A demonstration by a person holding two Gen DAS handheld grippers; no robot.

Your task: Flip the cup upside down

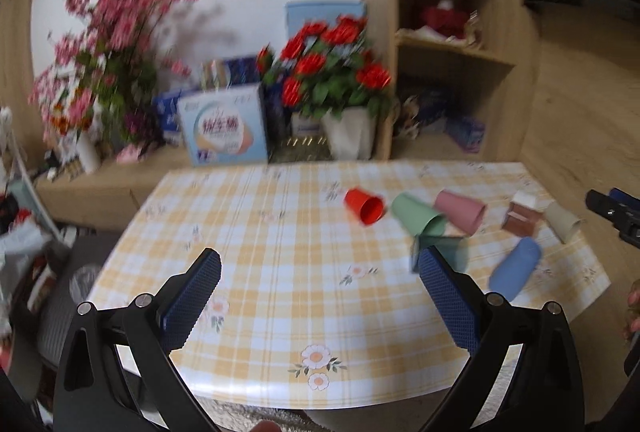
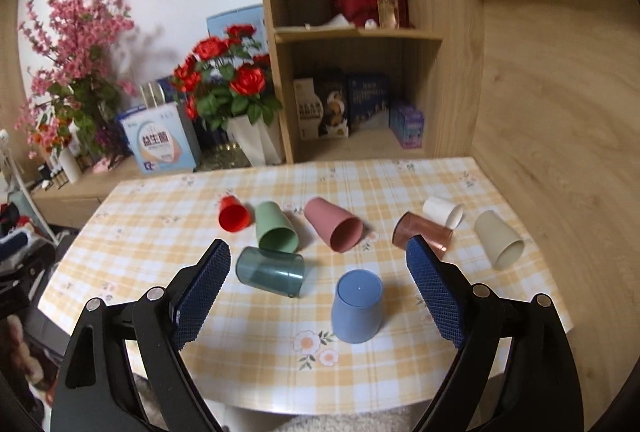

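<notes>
Several cups are on the yellow checked table (image 2: 400, 372). A blue cup (image 2: 357, 306) stands upside down near the front; it also shows in the left wrist view (image 1: 516, 268). The others lie on their sides: red (image 2: 233, 218), green (image 2: 275, 228), clear teal (image 2: 270, 270), pink (image 2: 334, 224), clear brown (image 2: 420, 232), white (image 2: 442, 210) and beige (image 2: 499, 239). My right gripper (image 2: 318, 266) is open and empty, above the table just behind the blue cup. My left gripper (image 1: 320, 272) is open and empty over the table's left half, left of the cups.
A wooden shelf unit (image 2: 356, 32) with boxes stands behind the table. Red roses in a white vase (image 2: 256, 140), pink blossoms (image 2: 76, 44) and a blue-white box (image 2: 160, 144) sit on a low counter behind. The right gripper shows at the left view's right edge (image 1: 616, 216).
</notes>
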